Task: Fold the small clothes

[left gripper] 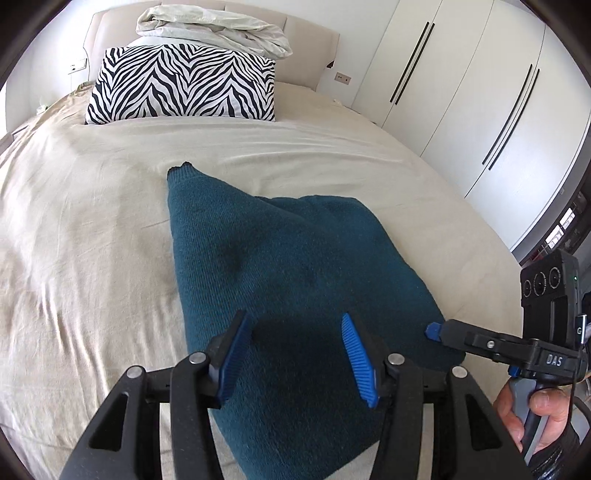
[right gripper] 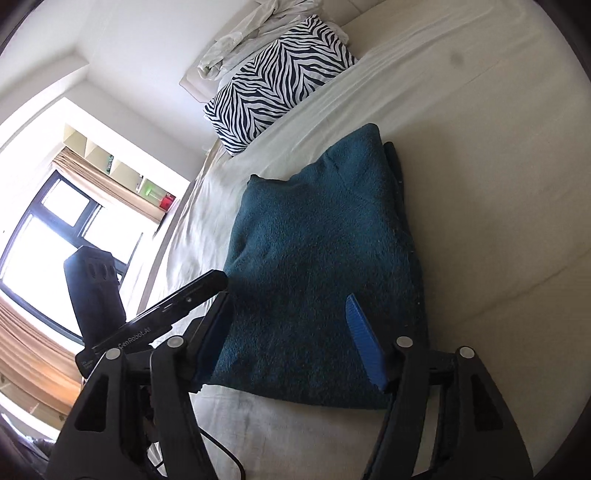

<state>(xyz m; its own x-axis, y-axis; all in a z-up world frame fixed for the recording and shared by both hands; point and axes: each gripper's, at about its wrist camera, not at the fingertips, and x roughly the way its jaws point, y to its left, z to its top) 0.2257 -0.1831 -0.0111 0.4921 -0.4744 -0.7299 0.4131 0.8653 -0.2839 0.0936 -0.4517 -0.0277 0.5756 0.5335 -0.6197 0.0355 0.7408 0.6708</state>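
A dark teal knitted garment (left gripper: 280,266) lies folded into a thick bundle on the beige bed sheet (left gripper: 92,229). It also shows in the right wrist view (right gripper: 321,251). My left gripper (left gripper: 295,354) is open, its blue pads hovering over the garment's near end with nothing between them. My right gripper (right gripper: 291,339) is open over the garment's near edge, empty. The right gripper's fingertip (left gripper: 433,331) shows in the left wrist view at the garment's right corner. The left gripper's finger (right gripper: 199,291) shows at the left in the right wrist view.
A zebra-print pillow (left gripper: 184,85) with a crumpled white sheet (left gripper: 214,31) on top sits at the headboard. White wardrobe doors (left gripper: 461,92) stand right of the bed. A window with curtains (right gripper: 55,229) is beyond the bed's left side.
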